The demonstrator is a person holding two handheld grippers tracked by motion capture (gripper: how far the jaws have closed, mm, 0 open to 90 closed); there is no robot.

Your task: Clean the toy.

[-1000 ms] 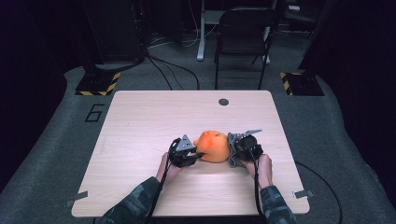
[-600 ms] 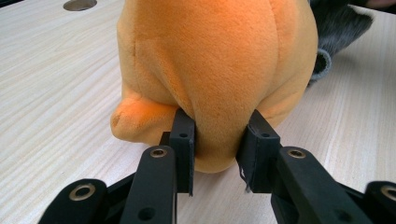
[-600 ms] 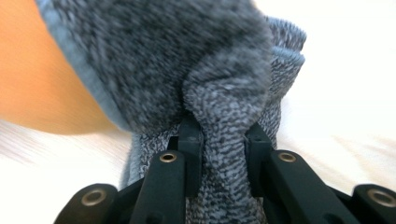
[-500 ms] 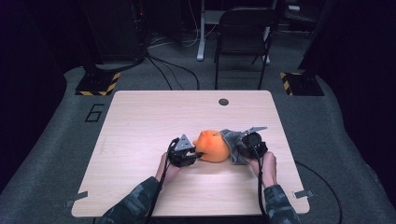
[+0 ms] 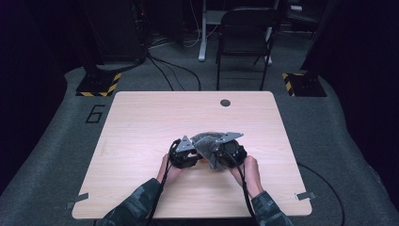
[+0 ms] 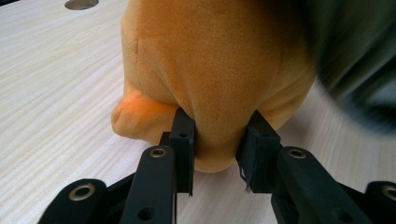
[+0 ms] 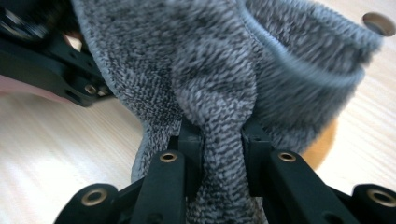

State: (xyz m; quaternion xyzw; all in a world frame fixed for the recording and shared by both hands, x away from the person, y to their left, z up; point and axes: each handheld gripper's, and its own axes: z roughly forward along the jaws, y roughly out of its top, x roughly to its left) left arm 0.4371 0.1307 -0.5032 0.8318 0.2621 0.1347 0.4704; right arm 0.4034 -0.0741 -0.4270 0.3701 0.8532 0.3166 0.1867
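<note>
orange plush sits on the table, pinched by the left gripper. the right gripper clamps a grey cloth draped over it.

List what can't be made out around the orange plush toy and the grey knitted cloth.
- Orange plush toy: top cut off by the left gripper view's upper edge; what figure it is stays unclear. In the high view the grey knitted cloth covers it.
- Cloth: right part blurred in the right gripper view; its full shape unclear.
- Round table hole: too small to see inside.
</note>
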